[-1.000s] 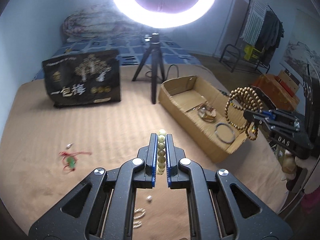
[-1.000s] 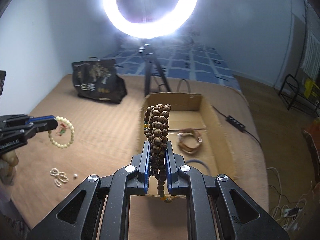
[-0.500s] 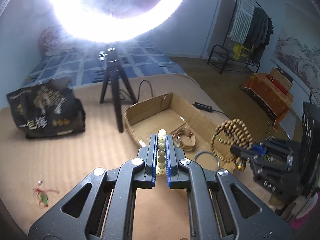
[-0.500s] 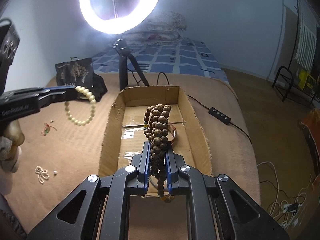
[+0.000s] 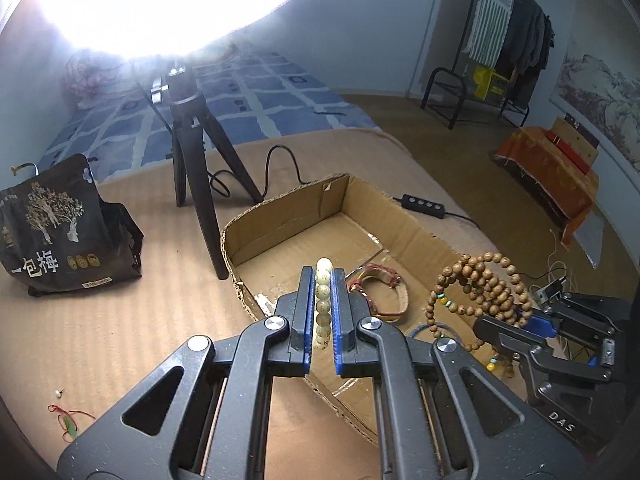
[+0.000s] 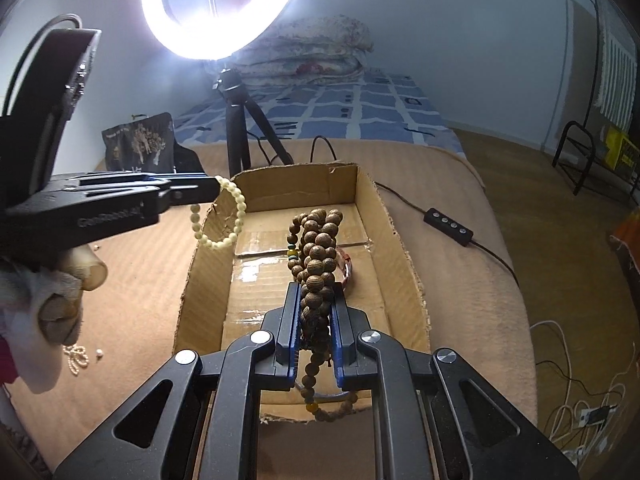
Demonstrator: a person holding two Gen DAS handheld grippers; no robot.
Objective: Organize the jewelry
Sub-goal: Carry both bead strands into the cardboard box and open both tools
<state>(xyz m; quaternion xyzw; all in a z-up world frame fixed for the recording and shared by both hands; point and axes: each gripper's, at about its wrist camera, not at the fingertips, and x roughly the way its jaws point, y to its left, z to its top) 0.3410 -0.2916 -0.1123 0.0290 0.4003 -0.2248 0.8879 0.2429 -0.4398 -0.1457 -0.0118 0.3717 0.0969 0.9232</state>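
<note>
From the left wrist, a tan ribbed bedcover (image 5: 132,320) carries a cardboard box (image 5: 280,216), a tripod (image 5: 200,184) and a dark bag (image 5: 60,236); the left gripper (image 5: 323,280) is clenched on a pale bead bracelet (image 5: 323,300), its beads lined along the fingers, above the box's near end. From the right wrist, the right gripper (image 6: 316,292) grasps a wooden bead necklace (image 6: 318,252) over the box, bunched upright with loops hanging below the fingers

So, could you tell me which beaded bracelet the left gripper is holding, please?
The left gripper holds the pale cream bracelet; the right gripper holds the brown wooden strand.
</note>
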